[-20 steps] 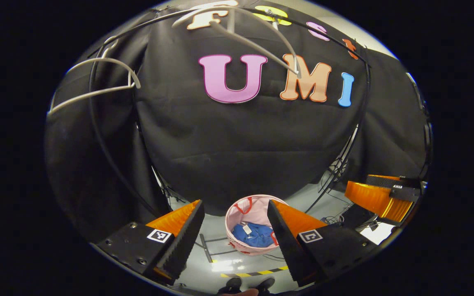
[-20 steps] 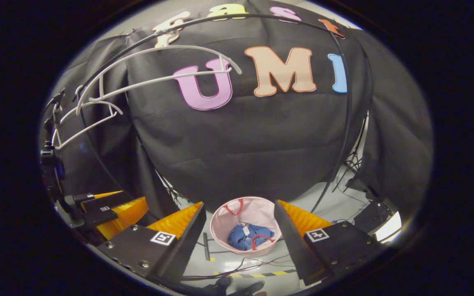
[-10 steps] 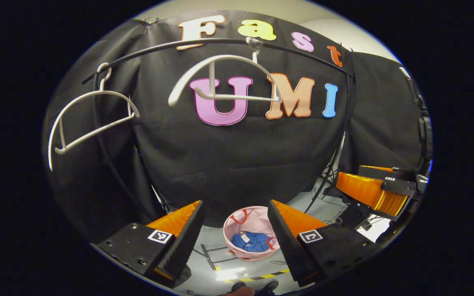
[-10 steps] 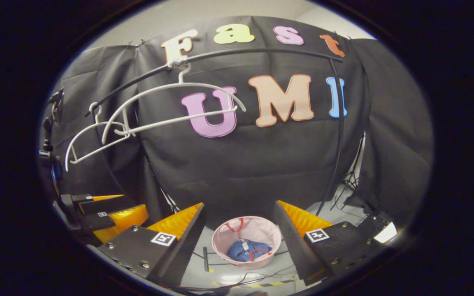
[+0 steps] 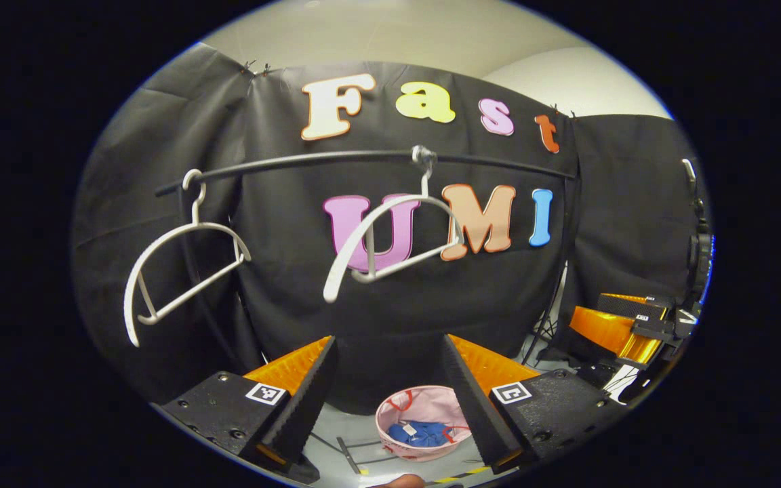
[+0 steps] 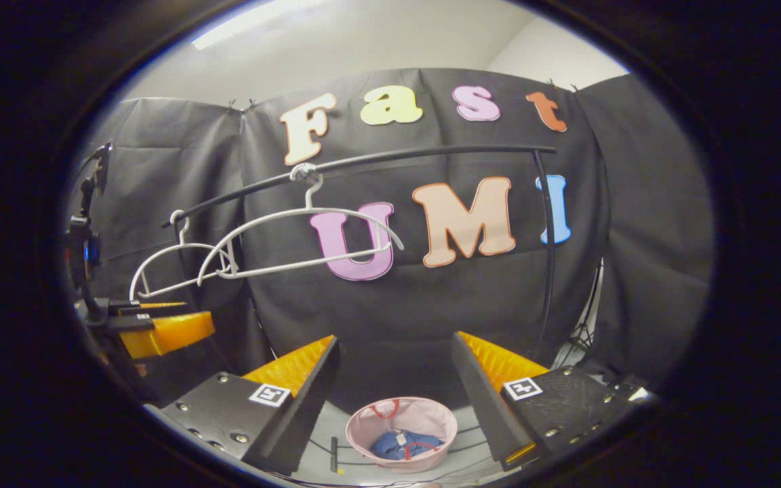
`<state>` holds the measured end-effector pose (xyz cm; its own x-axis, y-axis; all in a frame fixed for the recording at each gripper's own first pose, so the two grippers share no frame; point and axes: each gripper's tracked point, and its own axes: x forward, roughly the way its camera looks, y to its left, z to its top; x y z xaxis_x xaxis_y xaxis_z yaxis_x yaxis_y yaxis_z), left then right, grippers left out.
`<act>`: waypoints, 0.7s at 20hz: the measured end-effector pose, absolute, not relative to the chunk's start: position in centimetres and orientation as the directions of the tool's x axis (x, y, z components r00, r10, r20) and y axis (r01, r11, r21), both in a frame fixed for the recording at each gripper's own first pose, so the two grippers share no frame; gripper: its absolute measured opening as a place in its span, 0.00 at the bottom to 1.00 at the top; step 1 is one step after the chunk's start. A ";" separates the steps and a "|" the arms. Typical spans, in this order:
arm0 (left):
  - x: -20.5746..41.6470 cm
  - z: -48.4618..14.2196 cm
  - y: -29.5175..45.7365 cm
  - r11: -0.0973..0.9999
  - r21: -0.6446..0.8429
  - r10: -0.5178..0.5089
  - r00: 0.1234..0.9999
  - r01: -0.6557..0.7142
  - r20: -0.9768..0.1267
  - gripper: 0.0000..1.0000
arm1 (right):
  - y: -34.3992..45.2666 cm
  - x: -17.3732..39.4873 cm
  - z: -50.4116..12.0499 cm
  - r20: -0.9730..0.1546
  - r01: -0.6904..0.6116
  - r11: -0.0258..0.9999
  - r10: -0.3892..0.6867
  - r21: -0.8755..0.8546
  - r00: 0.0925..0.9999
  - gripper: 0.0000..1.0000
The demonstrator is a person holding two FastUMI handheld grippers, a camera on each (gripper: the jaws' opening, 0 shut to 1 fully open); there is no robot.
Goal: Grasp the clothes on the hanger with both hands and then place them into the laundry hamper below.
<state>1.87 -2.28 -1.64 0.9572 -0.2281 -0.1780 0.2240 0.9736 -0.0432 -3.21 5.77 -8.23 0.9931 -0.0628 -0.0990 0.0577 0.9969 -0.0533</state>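
Left gripper (image 5: 387,390) and right gripper (image 6: 394,393) both hang with fingers wide, holding nothing; down between them the blue clothes (image 6: 401,444) lie inside the pink laundry hamper (image 6: 363,420) on the floor, beyond it two white hangers (image 5: 390,237) bare on the rail (image 5: 363,157) — looks finished, so just draw back clear of the hangers
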 end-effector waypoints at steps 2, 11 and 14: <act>1.9 -0.5 -1.8 0.976 -0.033 -0.218 0.965 0.216 -0.148 0.93 | 4.6 -3.9 -6.9 -0.069 0.066 0.996 -0.069 -0.056 0.995 0.99; 1.9 1.2 -2.6 0.976 -0.028 -0.218 0.970 0.216 -0.106 0.95 | -1.8 -6.6 -2.7 0.025 0.151 0.985 -0.149 -0.079 0.988 0.92; 1.9 0.5 -3.0 0.977 0.002 -0.209 0.969 0.211 -0.130 0.94 | -2.8 -7.1 -2.3 0.039 0.159 0.983 -0.156 -0.090 0.987 0.93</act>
